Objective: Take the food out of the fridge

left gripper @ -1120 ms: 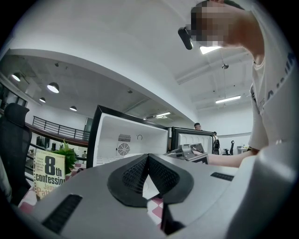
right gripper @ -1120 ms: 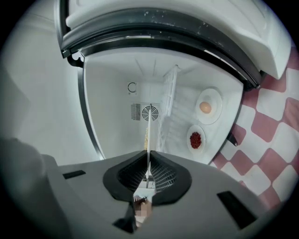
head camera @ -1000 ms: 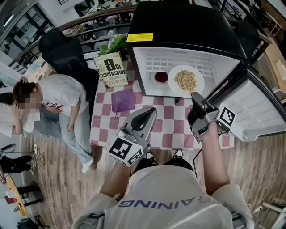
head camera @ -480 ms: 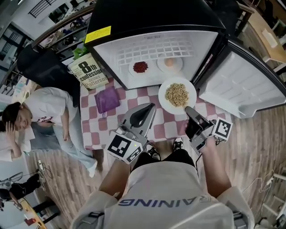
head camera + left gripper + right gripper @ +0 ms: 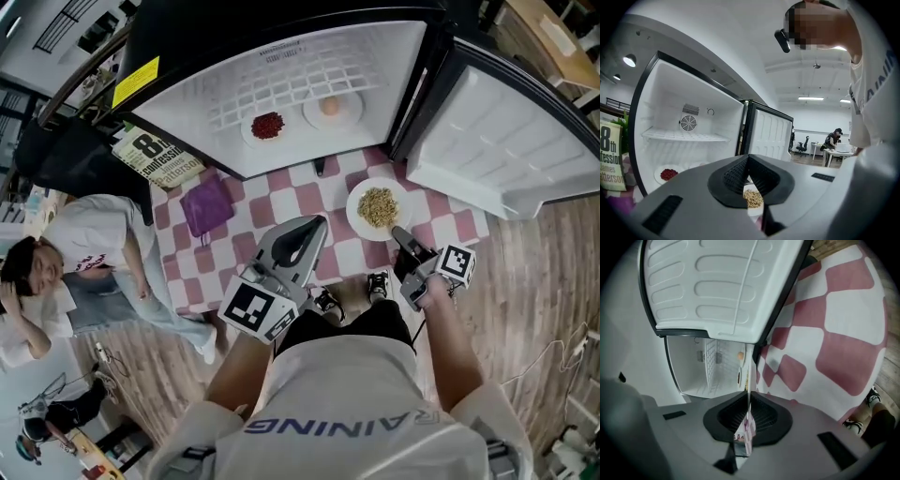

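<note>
The open fridge (image 5: 234,66) holds a plate of red food (image 5: 267,125) and a plate with a pale round item (image 5: 330,106) on its floor. My right gripper (image 5: 398,232) is shut on the near rim of a white plate of grains (image 5: 379,208), now outside over the checked tablecloth (image 5: 309,202). In the right gripper view that plate's rim (image 5: 748,380) runs edge-on between the jaws of my right gripper (image 5: 748,397). My left gripper (image 5: 302,232) is shut and holds nothing, left of the plate. The left gripper view shows the grains (image 5: 753,198) past its jaws and the red food (image 5: 669,174).
The fridge door (image 5: 497,141) swings open to the right, close to the plate. A book (image 5: 150,155) and a purple pouch (image 5: 206,204) lie on the table's left side. A small dark object (image 5: 320,167) sits at the fridge's front edge. A person (image 5: 56,281) sits at left.
My right gripper has brought the plate of grains out of the fridge and down toward the table in front of it. The left gripper sank a little.
</note>
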Action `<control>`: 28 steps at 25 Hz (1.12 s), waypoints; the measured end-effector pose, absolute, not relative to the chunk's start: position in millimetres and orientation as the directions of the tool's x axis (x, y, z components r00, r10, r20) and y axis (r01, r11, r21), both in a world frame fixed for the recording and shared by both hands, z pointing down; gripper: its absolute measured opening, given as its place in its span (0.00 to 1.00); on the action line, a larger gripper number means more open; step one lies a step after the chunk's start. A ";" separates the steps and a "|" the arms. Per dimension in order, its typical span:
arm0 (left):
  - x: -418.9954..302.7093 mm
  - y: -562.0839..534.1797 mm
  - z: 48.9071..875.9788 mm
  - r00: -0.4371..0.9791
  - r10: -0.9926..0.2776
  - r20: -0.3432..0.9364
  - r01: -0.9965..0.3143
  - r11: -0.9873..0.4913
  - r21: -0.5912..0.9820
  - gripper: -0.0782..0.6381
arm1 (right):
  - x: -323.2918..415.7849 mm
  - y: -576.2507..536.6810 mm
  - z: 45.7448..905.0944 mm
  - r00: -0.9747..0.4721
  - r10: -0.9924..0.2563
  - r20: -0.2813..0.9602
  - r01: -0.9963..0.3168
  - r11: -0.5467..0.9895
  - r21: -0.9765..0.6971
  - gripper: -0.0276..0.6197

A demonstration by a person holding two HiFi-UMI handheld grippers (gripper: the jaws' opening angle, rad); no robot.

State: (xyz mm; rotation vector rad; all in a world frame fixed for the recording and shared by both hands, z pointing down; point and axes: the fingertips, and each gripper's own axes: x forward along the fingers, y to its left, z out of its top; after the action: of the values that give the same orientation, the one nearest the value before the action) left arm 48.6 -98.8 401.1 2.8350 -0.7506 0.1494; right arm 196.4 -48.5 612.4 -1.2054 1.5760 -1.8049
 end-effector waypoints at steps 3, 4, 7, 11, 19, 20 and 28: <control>54.1 -95.8 409.0 0.867 -0.470 0.167 -0.495 -0.850 0.178 0.12 | 207.8 -45.2 635.8 -0.485 -0.800 0.354 -0.211 -0.286 -0.935 0.09; 55.5 -95.2 411.5 0.867 -0.468 0.172 -0.495 -0.850 0.181 0.12 | 210.8 -44.9 641.8 -0.476 -0.801 0.364 -0.211 -0.297 -0.931 0.09; 57.9 -93.5 417.9 0.866 -0.466 0.182 -0.496 -0.847 0.192 0.12 | 216.0 -44.7 654.2 -0.462 -0.800 0.383 -0.208 -0.322 -0.924 0.09; 58.7 -91.5 426.1 0.864 -0.464 0.197 -0.499 -0.844 0.198 0.12 | 221.6 -45.8 662.5 -0.450 -0.795 0.408 -0.221 -0.343 -0.913 0.09; 62.4 -86.1 435.4 0.868 -0.446 0.219 -0.488 -0.846 0.212 0.12 | 222.9 -42.0 671.5 -0.443 -0.748 0.493 -0.322 -0.381 -0.867 0.18; 62.9 -86.0 435.3 0.869 -0.444 0.218 -0.487 -0.847 0.213 0.12 | 222.0 -41.9 671.6 -0.447 -0.736 0.508 -0.357 -0.374 -0.856 0.23; 58.5 -90.1 429.5 0.867 -0.455 0.205 -0.494 -0.840 0.226 0.12 | 216.6 -27.8 680.4 -0.441 -0.573 0.691 -0.655 -0.320 -0.684 0.30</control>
State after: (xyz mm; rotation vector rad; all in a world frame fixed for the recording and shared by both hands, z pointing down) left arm 58.5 -90.1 429.5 2.7683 -0.7181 0.2074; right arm 216.6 -27.8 680.4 -1.6943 1.8681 -1.9830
